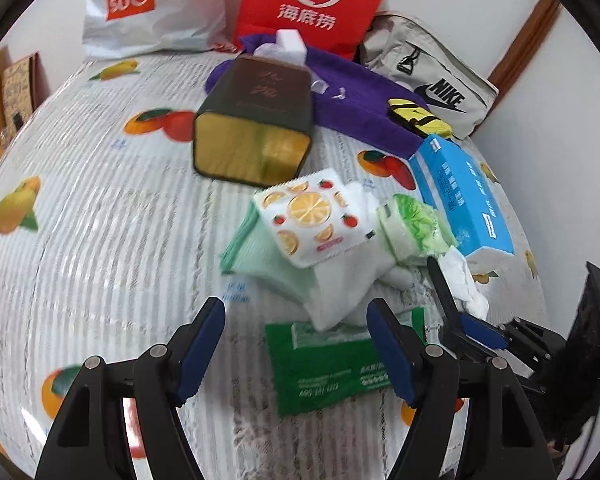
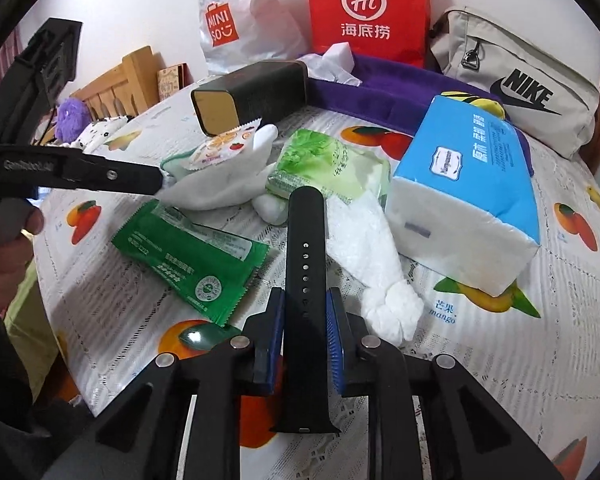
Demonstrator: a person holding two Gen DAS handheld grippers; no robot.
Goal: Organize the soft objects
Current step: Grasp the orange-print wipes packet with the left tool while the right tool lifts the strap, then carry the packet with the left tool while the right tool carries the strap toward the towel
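right gripper (image 2: 305, 334) | fingers (image 2: 271, 336) clamp black watch strap (image 2: 306, 248) | above bedspread (image 2: 480, 360)

Both views look steeply down along their own fingers, close over the bed; the left one sits left of the right; both share the green packet (image 1: 332, 364) (image 2: 188, 254) and blue tissue pack (image 1: 464, 196) (image 2: 464, 200)

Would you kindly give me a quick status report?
Right claw shut on black perforated rubber strap. Left claw open, empty, above green foil sachet. Crumpled white tissue beside strap.
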